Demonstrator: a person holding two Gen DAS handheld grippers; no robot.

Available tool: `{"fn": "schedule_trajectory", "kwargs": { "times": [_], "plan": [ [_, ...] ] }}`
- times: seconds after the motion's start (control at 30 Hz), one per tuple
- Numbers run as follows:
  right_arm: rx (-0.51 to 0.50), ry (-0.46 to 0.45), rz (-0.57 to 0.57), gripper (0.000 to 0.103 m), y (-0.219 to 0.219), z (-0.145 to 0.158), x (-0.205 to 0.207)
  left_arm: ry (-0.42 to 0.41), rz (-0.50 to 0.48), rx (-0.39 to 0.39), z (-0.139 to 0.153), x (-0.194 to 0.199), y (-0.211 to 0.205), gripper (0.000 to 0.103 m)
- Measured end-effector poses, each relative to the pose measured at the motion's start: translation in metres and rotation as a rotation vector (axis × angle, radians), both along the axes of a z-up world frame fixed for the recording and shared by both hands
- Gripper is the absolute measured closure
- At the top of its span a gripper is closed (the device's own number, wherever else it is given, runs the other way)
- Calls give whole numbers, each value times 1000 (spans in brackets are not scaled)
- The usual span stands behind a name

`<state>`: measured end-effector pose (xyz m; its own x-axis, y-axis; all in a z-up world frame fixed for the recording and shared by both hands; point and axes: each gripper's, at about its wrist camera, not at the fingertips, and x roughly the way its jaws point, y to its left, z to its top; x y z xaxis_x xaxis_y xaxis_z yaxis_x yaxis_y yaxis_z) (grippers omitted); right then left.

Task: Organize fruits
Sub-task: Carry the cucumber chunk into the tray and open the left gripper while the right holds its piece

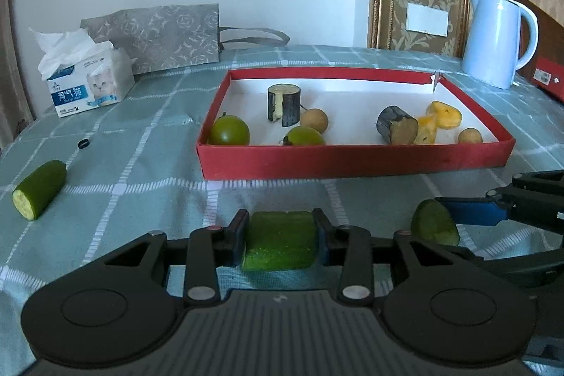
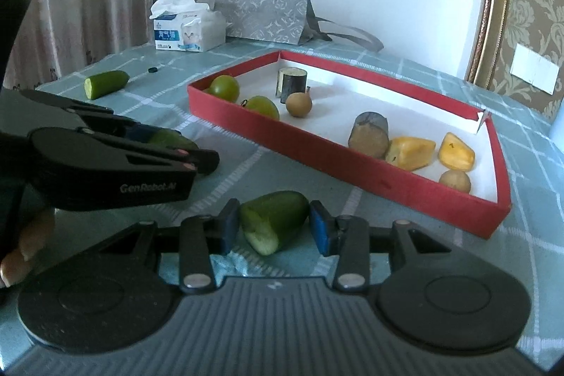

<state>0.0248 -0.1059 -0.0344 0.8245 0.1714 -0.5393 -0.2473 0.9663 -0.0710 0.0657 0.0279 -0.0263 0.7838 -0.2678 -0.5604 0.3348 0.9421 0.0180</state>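
My left gripper [image 1: 280, 221] is shut on a green cucumber chunk [image 1: 280, 245], low over the checked tablecloth in front of the red box [image 1: 352, 161]. My right gripper [image 2: 273, 214] is shut on a rounded cucumber end piece [image 2: 278, 217], cut face toward the camera. In the left wrist view that piece [image 1: 435, 224] sits at the right against a blue pad [image 1: 469, 215]. A third cucumber piece [image 1: 38, 189] lies far left on the cloth. The box holds two green round fruits [image 1: 229, 131], two small brown fruits [image 1: 313, 120], two dark cylinders [image 1: 283, 104] and yellow pieces [image 1: 444, 115].
A tissue box [image 1: 88, 83] and a grey paper bag [image 1: 158, 37] stand at the back left, a pale blue kettle [image 1: 497, 37] at the back right. A small black cap [image 1: 83, 143] lies on the cloth. A person's fingers [image 2: 21, 252] hold the left gripper.
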Motion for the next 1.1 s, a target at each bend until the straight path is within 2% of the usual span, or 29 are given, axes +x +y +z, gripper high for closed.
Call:
{"fn": "schedule_trajectory", "kwargs": {
  "times": [0.3, 0.47, 0.67, 0.9, 1.1],
  "plan": [
    [10, -35, -4, 63, -1, 4, -6, -23, 5, 1, 1, -3, 0, 68],
    [9, -62, -17, 63, -5, 7, -10, -68, 31, 8, 5, -7, 2, 68],
    [-5, -68, -36, 63, -12, 8, -12, -119, 26, -25, 22, -12, 2, 68],
    [5, -57, -78, 63, -24, 9, -10, -153, -13, -28, 44, 7, -21, 68],
    [6, -51, -87, 63, -27, 9, -7, -143, -1, -24, 48, 39, -44, 68]
  ]
}}
